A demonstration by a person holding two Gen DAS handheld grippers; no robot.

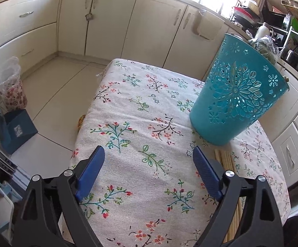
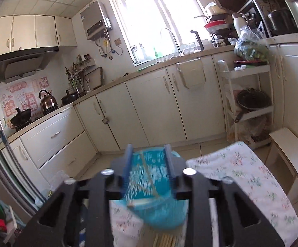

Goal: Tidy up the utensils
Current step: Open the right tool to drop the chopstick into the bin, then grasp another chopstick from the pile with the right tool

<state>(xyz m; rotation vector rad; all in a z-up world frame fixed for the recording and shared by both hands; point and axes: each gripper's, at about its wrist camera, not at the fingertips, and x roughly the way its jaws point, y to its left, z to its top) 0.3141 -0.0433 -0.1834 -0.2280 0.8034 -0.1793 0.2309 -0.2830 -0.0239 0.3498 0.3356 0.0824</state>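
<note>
A teal perforated utensil holder [image 1: 237, 98] stands on the floral tablecloth [image 1: 140, 107], to the right in the left wrist view. My left gripper [image 1: 148, 151] hovers open over the cloth with nothing between its blue fingers. Several wooden chopsticks [image 1: 225, 160] lie on the cloth just beside its right finger, near the holder's base. In the blurred right wrist view, my right gripper [image 2: 149, 160] is above the holder [image 2: 159, 212], its fingers apart and pressing on nothing. Chopsticks [image 2: 146, 177] lean inside the holder, and more chopsticks [image 2: 165, 238] lie on the cloth at the bottom edge.
Cream kitchen cabinets [image 1: 111, 22] run behind the table, with tiled floor [image 1: 52, 94] to its left. A blue box [image 1: 17, 129] and a bagged bin [image 1: 9, 84] stand on the floor. A white stool [image 2: 290, 154] and a shelf rack [image 2: 249, 100] are at the right.
</note>
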